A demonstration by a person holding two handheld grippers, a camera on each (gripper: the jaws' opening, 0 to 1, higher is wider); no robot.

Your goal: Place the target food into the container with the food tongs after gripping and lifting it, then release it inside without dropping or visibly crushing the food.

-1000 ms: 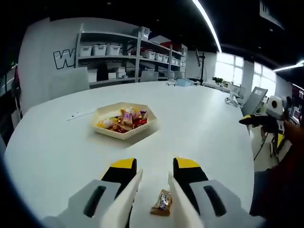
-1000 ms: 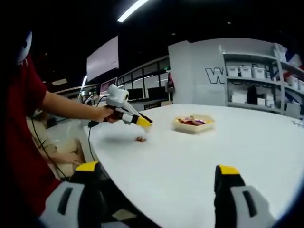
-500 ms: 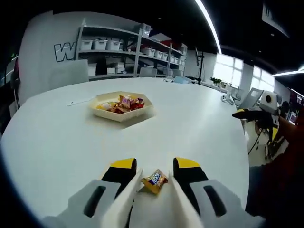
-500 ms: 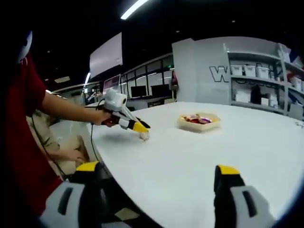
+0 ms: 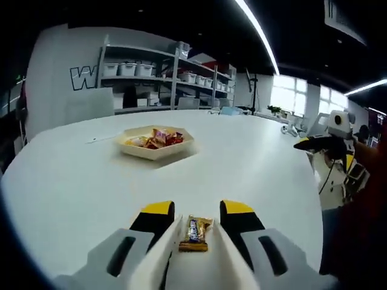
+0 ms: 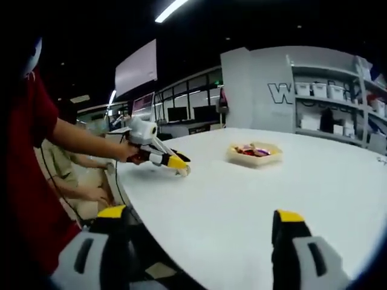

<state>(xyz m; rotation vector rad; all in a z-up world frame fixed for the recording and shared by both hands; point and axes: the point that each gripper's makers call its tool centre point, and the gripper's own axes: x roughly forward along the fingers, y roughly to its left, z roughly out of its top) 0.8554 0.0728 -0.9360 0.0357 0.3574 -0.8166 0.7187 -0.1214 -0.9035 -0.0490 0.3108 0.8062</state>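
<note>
A small orange-brown wrapped candy (image 5: 195, 234) sits pinched between the two white blades of the food tongs (image 5: 169, 248). My left gripper (image 5: 198, 208) is shut on those tongs, its yellow-tipped jaws pressing on the blades from outside. From the right gripper view, the left gripper (image 6: 178, 164) hovers low over the near-left part of the white table with a pale bit at its tip. The cream hexagonal container (image 5: 156, 152) of wrapped sweets stands farther on, also seen as the container (image 6: 254, 160). My right gripper (image 6: 201, 214) is wide open and holds nothing, off the table's edge.
The big round white table (image 5: 254, 163) has bare room around the container. The right gripper (image 5: 314, 145) shows at the far right past the table's edge. Shelves with white bins (image 5: 157, 72) line the back wall. A seated person (image 6: 72, 181) is behind the left arm.
The candy has come off the table into the tongs' grip and turned lengthwise. The left view has dropped lower toward the table. The right gripper has stayed put.
</note>
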